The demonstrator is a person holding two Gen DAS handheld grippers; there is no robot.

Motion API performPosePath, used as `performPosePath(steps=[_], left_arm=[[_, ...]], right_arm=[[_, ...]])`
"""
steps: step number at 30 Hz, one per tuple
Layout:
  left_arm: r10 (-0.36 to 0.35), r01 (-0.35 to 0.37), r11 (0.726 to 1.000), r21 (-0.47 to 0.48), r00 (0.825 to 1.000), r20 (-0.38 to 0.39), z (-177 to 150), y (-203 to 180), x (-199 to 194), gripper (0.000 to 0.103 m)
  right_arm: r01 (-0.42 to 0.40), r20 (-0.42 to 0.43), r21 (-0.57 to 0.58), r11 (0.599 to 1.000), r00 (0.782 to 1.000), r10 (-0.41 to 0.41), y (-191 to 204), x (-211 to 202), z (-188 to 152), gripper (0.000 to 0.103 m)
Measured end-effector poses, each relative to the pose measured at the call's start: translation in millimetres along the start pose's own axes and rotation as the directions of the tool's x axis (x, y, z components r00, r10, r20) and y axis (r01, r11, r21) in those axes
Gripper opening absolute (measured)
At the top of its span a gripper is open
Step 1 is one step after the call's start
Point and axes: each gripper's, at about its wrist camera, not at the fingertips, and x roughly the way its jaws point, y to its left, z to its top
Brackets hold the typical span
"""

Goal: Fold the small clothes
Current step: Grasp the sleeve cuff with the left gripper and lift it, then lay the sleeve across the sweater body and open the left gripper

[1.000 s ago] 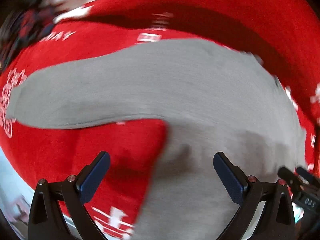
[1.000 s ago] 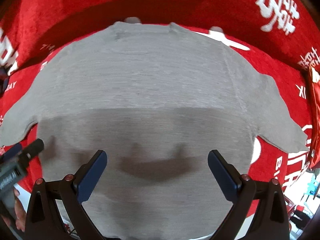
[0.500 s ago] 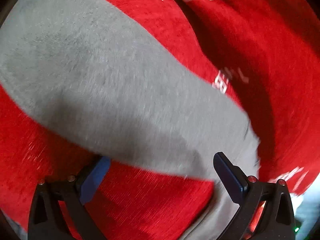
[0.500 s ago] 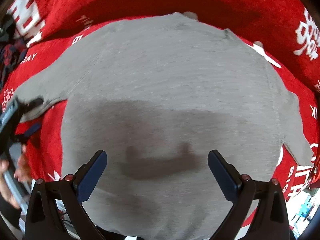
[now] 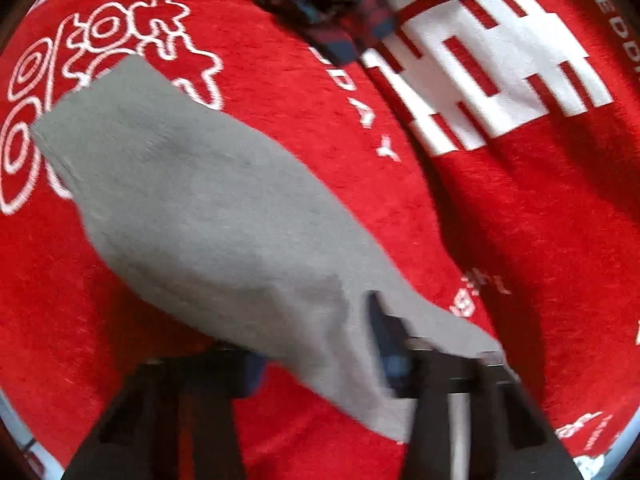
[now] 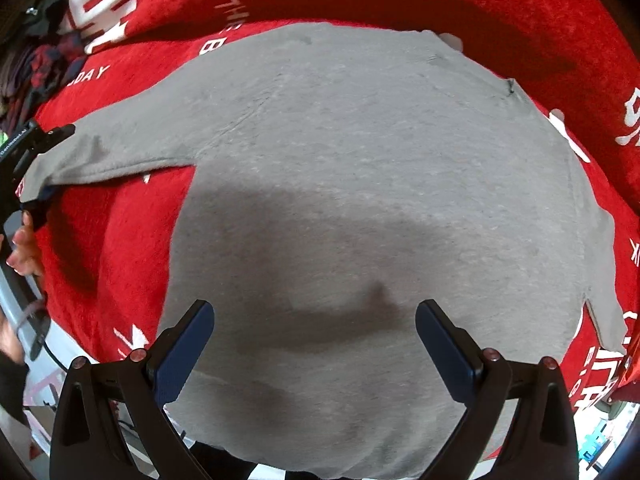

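A grey sweater [image 6: 360, 152] lies flat on a red printed cloth [image 6: 120, 240], neck away from me. In the left wrist view its left sleeve [image 5: 200, 208] runs up and to the left. My left gripper [image 5: 316, 336] is at the sleeve's near end, its jaws closing with the sleeve between them. One finger is under the cloth and the other finger [image 5: 384, 336] is on top. The right wrist view shows the left gripper [image 6: 38, 164] at the cuff. My right gripper [image 6: 314, 320] hangs open above the sweater's lower body, holding nothing.
A heap of plaid clothes [image 5: 332, 0] lies at the far edge of the red cloth [image 5: 500, 240]. A person's hand [image 6: 24, 248] holds the left tool at the table's left edge. The sweater's right sleeve [image 6: 600, 280] lies spread at the right.
The left gripper swung left from the sweater's body onto the sleeve and its jaws came together around it. The right gripper drifted over the sweater, still open.
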Motion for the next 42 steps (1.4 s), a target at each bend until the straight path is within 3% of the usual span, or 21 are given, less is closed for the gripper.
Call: performPosePath(steps=[1, 2, 8, 13, 16, 20, 23, 25, 27, 31, 35, 36, 37, 39, 42], left_arm=[[-0.002, 0.002, 1.0, 0.004, 1.0, 0.001, 2, 3, -1, 0.012], [-0.012, 0.012, 1.0, 0.012, 1.0, -0.002, -1, 10, -6, 0.01], [-0.043, 0.033, 0.982, 0.188, 0.998, 0.046, -3, -25, -35, 0.01], [-0.168, 0.127, 0.92, 0.37, 0.982, 0.082, -19, -98, -62, 0.01], [-0.261, 0.203, 0.846, 0.493, 0.964, 0.05, -46, -160, -64, 0.01], [-0.364, 0.337, 0.729, 0.596, 0.928, -0.08, -104, -239, -62, 0.01], [-0.344, 0.384, 0.629, 0.677, 0.917, -0.201, -167, -289, -43, 0.01], [-0.303, 0.418, 0.594, 0.688, 0.908, -0.29, -207, -309, -20, 0.01], [-0.228, 0.41, 0.56, 0.72, 0.911, -0.342, -248, -322, 8, 0.01], [-0.098, 0.371, 0.553, 0.747, 0.918, -0.383, -290, -324, 46, 0.01], [0.008, 0.272, 0.517, 0.812, 0.947, -0.322, -300, -309, 51, 0.011], [0.026, 0.251, 0.51, 0.822, 0.952, -0.306, -300, -307, 48, 0.016], [0.044, 0.228, 0.509, 0.83, 0.956, -0.29, -295, -303, 43, 0.042], [0.034, 0.189, 0.542, 0.819, 0.969, -0.246, -278, -290, 27, 0.071], [0.046, 0.133, 0.572, 0.809, 0.98, -0.193, -246, -271, 8, 0.073]], right_arm=[[0.001, -0.001, 0.003, 1.0, 1.0, -0.001, 1, 0, -1, 0.101], [0.001, 0.0, 0.007, 1.0, 1.0, -0.001, 1, -2, -1, 0.101], [-0.001, 0.026, 0.036, 0.999, 1.0, 0.0, -3, -12, -9, 0.101], [-0.022, 0.042, 0.091, 0.996, 0.999, 0.019, -24, -17, -18, 0.101], [-0.031, 0.049, 0.133, 0.991, 0.998, 0.025, -43, -17, -21, 0.101], [-0.041, 0.067, 0.176, 0.983, 0.997, 0.03, -78, -19, -26, 0.101], [-0.043, 0.084, 0.24, 0.97, 0.996, 0.024, -121, -25, -31, 0.101], [-0.047, 0.091, 0.289, 0.956, 0.996, 0.022, -149, -27, -36, 0.101], [-0.048, 0.092, 0.333, 0.942, 0.996, 0.018, -176, -24, -40, 0.101], [-0.039, 0.073, 0.405, 0.914, 0.997, 0.01, -227, -10, -52, 0.101], [-0.037, 0.051, 0.449, 0.893, 0.999, 0.015, -254, 4, -60, 0.101], [-0.038, 0.049, 0.451, 0.892, 0.999, 0.018, -257, 5, -60, 0.101], [-0.038, 0.052, 0.446, 0.894, 0.998, 0.017, -257, 4, -58, 0.101], [-0.047, 0.082, 0.41, 0.911, 0.997, 0.014, -252, -3, -49, 0.101], [-0.077, 0.171, 0.284, 0.956, 0.985, 0.028, -225, -19, -25, 0.101]])
